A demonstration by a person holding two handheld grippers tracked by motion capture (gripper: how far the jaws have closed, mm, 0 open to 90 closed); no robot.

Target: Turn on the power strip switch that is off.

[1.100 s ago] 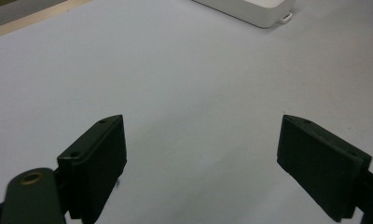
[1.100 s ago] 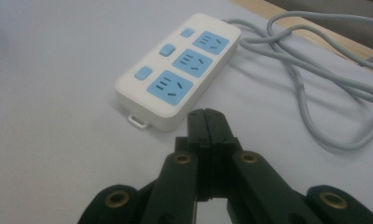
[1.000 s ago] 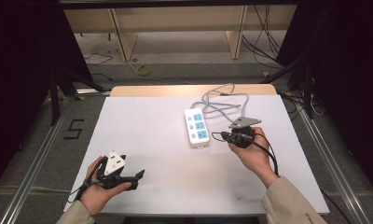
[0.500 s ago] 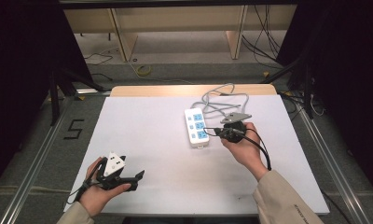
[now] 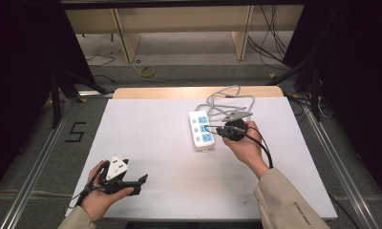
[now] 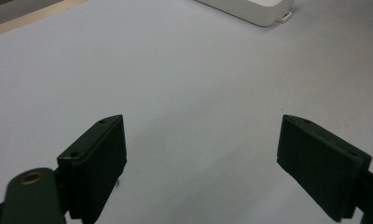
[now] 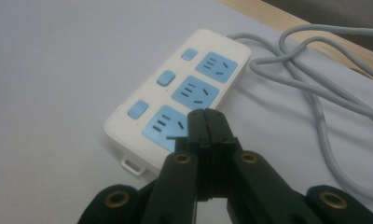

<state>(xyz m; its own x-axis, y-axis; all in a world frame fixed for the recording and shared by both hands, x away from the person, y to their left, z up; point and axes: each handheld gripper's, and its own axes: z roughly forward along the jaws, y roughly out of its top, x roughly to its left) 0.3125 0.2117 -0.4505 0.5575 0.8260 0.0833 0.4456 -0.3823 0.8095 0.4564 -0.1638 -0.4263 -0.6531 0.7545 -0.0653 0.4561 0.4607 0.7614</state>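
High view shows a white power strip (image 5: 201,129) with blue sockets lying on the white bench (image 5: 160,143), right of centre, its grey cord (image 5: 227,101) looped toward the far edge; the right hand-held gripper (image 5: 214,130) hovers over the strip's nearest socket, jaws pressed together on nothing; the left hand-held gripper (image 5: 140,183) rests near the bench's front left corner, jaws spread wide apart, well apart from the strip.

In your right gripper view the closed black jaws cover part of the nearest blue socket on the white plastic power strip (image 7: 175,100), its grey cable (image 7: 324,98) runs off the right edge, and your left gripper view crops it (image 6: 254,10) at the top edge.
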